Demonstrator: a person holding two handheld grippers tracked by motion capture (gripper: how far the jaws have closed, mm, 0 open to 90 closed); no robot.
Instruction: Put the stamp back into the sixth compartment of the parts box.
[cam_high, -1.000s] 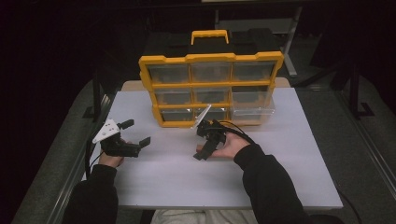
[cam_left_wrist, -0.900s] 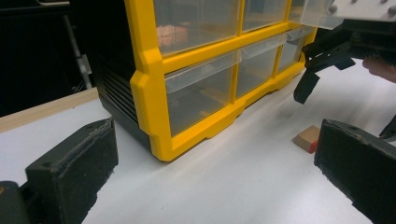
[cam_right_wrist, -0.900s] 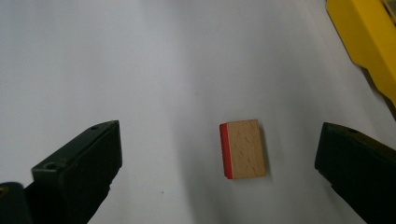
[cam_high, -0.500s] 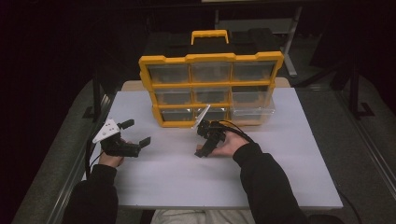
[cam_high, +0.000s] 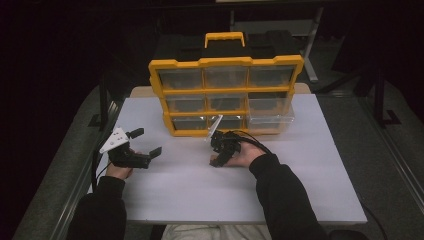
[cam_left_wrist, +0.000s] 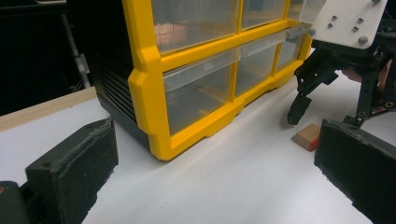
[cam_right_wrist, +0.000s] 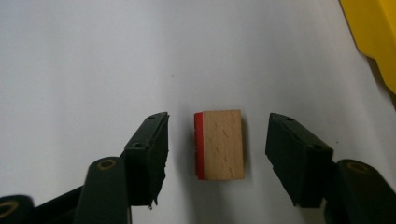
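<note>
1. In the high view, two dark sleeves enter from the bottom edge, each hand holding a hand-held gripper over the white tabletop (cam_high: 165, 195).
2. The left hand-held gripper (cam_high: 145, 145) sits at the left of the frame, clear of the organizer, with its jaws spread wide and nothing between them. In the left gripper view its two padded jaws stand far apart at the lower left and lower right corners.
3. The right hand-held gripper (cam_high: 216, 156) sits near the frame's middle, pointed down at the tabletop just in front of the organizer. A cable (cam_high: 252, 140) loops off it to the right.
4. In the right gripper view, a small wooden block (cam_right_wrist: 219, 145) with a red left edge lies flat on the tabletop at the lower middle of the frame, between the two jaws.
5. These jaws have just been closing, yet a gap shows on either side of the block, so the pads are not pressing it.
6. In the left gripper view the same block (cam_left_wrist: 307, 136) lies at the right, just below the right hand-held gripper's tips.
7. Beyond both grippers stands a yellow organizer (cam_high: 225, 95) with clear drawers in three rows, a handle on top, at the upper middle of the high view.
8. Its lower right drawer (cam_high: 270, 122) looks pulled out a little.
</note>
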